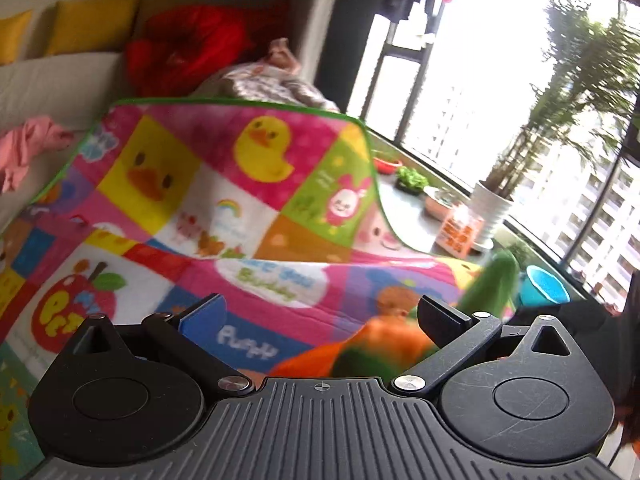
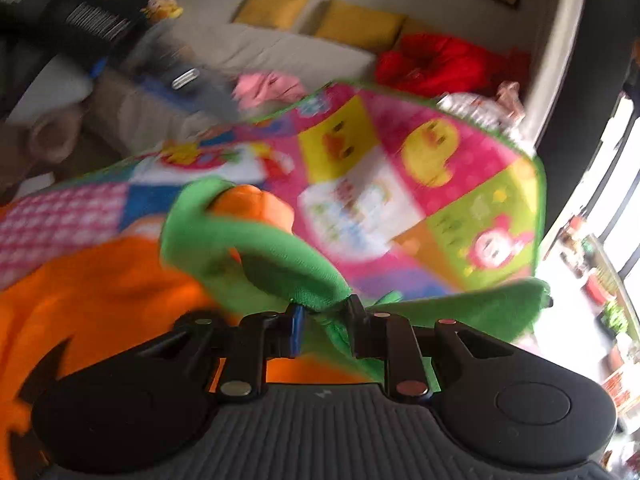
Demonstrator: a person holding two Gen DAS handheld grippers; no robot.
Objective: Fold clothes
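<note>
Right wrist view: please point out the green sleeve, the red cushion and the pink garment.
green sleeve (image 2: pixel 280 256), right wrist view, mid-sleeve.
red cushion (image 2: pixel 432 62), right wrist view, centre.
pink garment (image 2: pixel 268 88), right wrist view, middle folds.

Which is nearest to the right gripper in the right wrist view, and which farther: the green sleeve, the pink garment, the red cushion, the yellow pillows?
From the right gripper:
1. Green sleeve, clamped between its fingers.
2. Pink garment, beyond the play mat, on the sofa seat.
3. Red cushion, sofa's right end.
4. Yellow pillows, against the backrest.
</note>
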